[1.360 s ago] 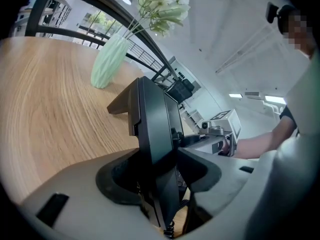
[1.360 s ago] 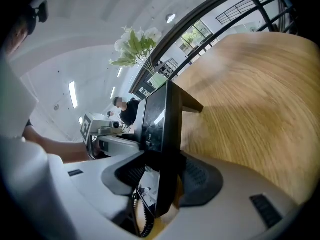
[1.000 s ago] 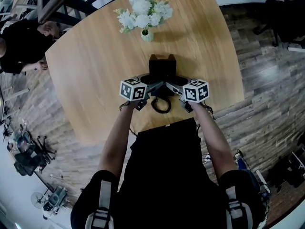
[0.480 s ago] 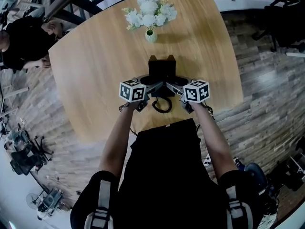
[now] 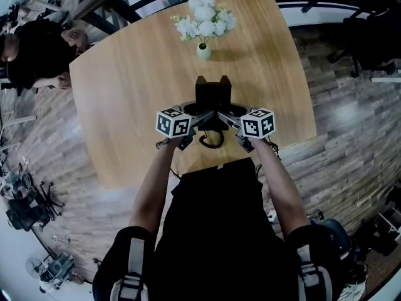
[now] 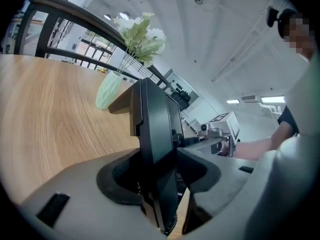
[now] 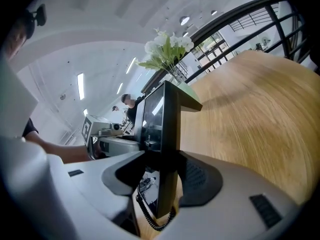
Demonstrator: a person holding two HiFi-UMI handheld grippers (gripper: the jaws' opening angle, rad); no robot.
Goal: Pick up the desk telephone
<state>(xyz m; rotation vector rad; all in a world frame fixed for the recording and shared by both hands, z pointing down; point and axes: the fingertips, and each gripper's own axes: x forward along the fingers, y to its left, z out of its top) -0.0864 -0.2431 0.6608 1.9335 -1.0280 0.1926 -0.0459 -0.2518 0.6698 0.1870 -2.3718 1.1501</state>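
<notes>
The black desk telephone (image 5: 213, 98) is clamped between my two grippers over the near half of the round wooden table (image 5: 125, 105). My left gripper (image 5: 197, 113) is shut on its left edge and my right gripper (image 5: 230, 113) on its right edge. The left gripper view has the phone (image 6: 155, 129) edge-on between the grey jaws of the left gripper (image 6: 157, 169). From the right gripper (image 7: 165, 170), the phone (image 7: 167, 119) also stands edge-on. Its coiled cord (image 5: 212, 140) hangs toward me and loops below the phone (image 7: 150, 216). I cannot tell whether the phone touches the wood.
A pale green vase (image 5: 203, 51) of white flowers (image 5: 205, 21) stands beyond the phone. A person in black (image 5: 37, 55) sits at the table's far left edge. Dark railings run behind the table, and office chairs (image 5: 25, 205) stand on the plank floor at lower left.
Both grippers stay shut on the phone in the same place. The head view has shifted slightly, so the table and vase sit a little lower and further right.
</notes>
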